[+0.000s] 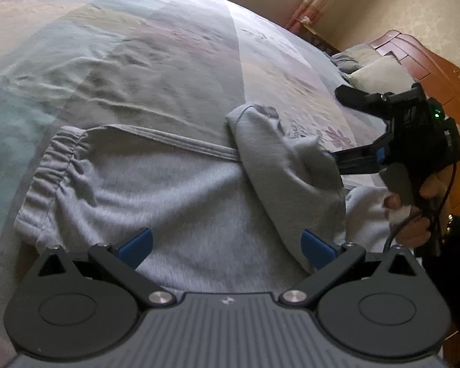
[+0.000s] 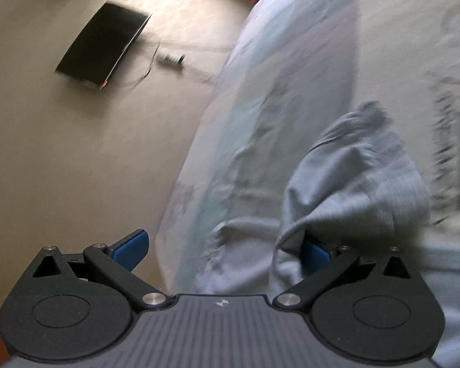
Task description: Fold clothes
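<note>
Garment: grey sweatpants [image 1: 156,184] lie flat on the patterned bedspread [image 1: 132,49], elastic waistband [image 1: 46,178] at left
Lifted part: a grey fold [image 1: 285,165] raised over the garment's right side
Left gripper [image 1: 227,247]: fingers spread wide above the cloth, holding nothing
Right gripper [image 2: 224,250]: fingers wide apart; fabric drapes over one blue pad [image 2: 314,253], seemingly hooked rather than pinched, though the view is blurred
Surroundings: wooden headboard [image 1: 429,61], pillows [image 1: 377,76] beyond

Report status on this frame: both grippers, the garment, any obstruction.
Left gripper open, low over grey sweatpants. Right gripper open, one finger under a fabric fold. Sweatpants partly folded on bed. Nothing obstructing.
</note>
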{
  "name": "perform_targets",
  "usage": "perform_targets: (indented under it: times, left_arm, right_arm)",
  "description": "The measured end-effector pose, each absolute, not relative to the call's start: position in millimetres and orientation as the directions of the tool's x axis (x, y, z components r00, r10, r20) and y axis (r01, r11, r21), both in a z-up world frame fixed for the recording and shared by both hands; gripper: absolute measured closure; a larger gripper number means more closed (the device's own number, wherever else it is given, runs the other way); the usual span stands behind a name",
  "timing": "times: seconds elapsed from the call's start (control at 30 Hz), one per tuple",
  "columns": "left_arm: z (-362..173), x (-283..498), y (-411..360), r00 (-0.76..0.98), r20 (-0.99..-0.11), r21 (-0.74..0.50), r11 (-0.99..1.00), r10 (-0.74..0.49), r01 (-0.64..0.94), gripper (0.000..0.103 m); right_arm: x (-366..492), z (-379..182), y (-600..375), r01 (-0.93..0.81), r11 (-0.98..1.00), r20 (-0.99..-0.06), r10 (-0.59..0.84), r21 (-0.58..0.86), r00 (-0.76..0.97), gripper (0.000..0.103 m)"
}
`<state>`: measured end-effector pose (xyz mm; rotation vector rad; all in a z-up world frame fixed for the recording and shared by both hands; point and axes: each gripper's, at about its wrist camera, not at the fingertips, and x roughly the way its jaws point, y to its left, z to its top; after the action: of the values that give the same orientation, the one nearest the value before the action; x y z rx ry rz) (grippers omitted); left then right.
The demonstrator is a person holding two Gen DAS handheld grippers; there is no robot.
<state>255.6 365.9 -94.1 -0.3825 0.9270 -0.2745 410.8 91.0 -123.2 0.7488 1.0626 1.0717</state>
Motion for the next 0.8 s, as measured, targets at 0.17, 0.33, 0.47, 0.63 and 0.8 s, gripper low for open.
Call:
perform_targets:
  times: [0.17, 0.33, 0.47, 0.63, 0.8]
  left_arm:
    - [-96, 245, 376, 0.567, -0.719, -0.456, 0.889, -0.402, 0.053, 0.001]
    - [-99, 240, 377, 0.56, -0.709, -0.48, 0.875, -0.428, 0.062, 0.001]
    - [-98, 248, 370, 0.568, -0.662, -0.537, 0.838, -0.489, 0.096, 0.001]
    - [-108, 273, 358, 0.55, -0.589, -0.644, 0.755, -0.593, 0.125, 0.001]
    - [-144, 307, 360, 0.528, -0.503, -0.779, 0.623, -0.685, 0.066, 0.001]
  right_arm:
    - [380, -134, 119, -0.293, 0.26, -0.295, 0.952, 0.92, -0.082, 0.0]
    - [357, -130, 96, -0.322, 0.297, -0.336, 0.939, 0.899, -0.074, 0.0]
    - [335, -119, 45, -0.341, 0.35, -0.364, 0.931, 0.872, 0.025, 0.0]
    - [299, -121, -14, -0.301, 0.427, -0.407, 0.904, 0.853, 0.128, 0.0]
    - [268, -140, -67, -0.191, 0.445, -0.402, 0.887, 0.875, 0.225, 0.0]
